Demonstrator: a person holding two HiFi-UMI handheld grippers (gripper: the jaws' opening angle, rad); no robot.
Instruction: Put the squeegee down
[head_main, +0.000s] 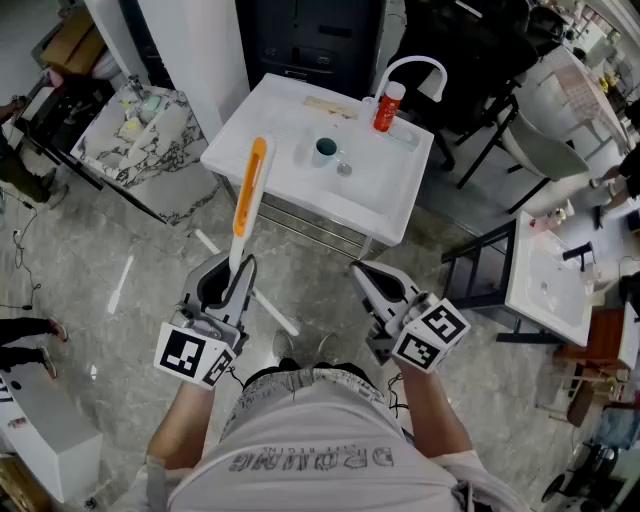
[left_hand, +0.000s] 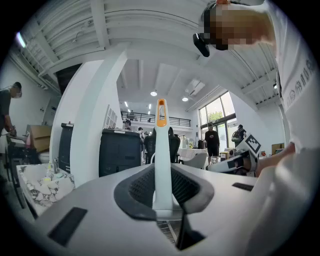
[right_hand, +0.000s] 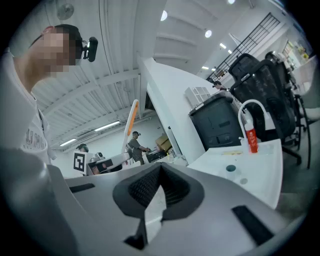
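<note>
Carry squeegee (head_main: 250, 190), clamped in left gripper (head_main: 238, 275) jaws, far to white bench (head_main: 385, 195); lay flat, then release; hold closed, empty right gripper (head_main: 362, 272) clear.

Your shirt (head_main: 310, 440) carries the only legible print: large outlined letters, seen inverted from above, that look like "DRAWING". The smaller line beside them and the red bottle's (head_main: 387, 108) label are too small to read.
</note>
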